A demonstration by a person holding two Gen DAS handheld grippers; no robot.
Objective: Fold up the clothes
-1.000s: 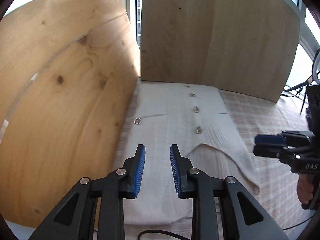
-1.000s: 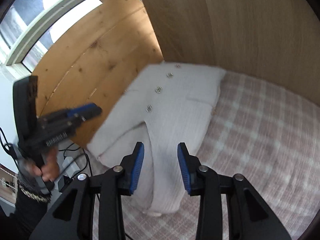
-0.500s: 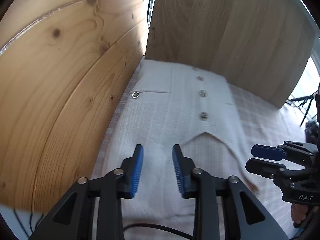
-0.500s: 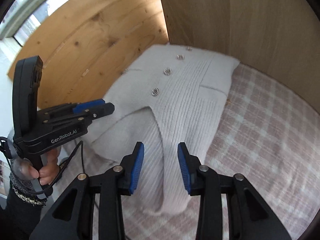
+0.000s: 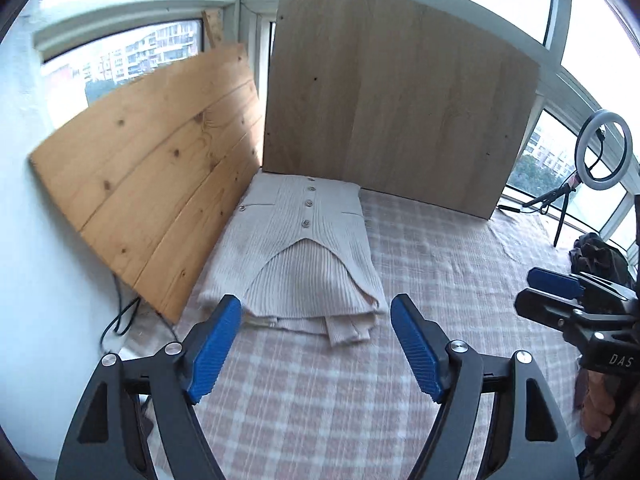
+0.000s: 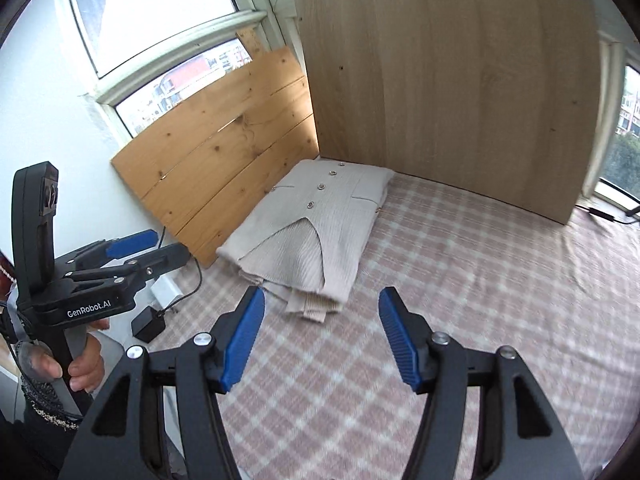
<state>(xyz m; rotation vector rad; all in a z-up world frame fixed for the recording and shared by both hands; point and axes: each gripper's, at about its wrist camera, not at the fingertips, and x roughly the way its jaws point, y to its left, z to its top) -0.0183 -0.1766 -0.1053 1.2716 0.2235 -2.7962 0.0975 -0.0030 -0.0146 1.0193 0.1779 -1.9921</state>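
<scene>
Now both grippers, left [image 5: 316, 344] and right [image 6: 322, 338], have withdrawn from the folded cardigan [image 5: 304, 248], fingers spread wide.

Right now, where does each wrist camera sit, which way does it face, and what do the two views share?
Left wrist: on the left gripper, open, facing the folded cardigan in the board corner; right gripper at its right edge.
Right wrist: on the right gripper, open, facing the same corner; the left gripper and the hand holding it at its left.
Shared: cardigan, checked cloth, both wooden boards.
</scene>
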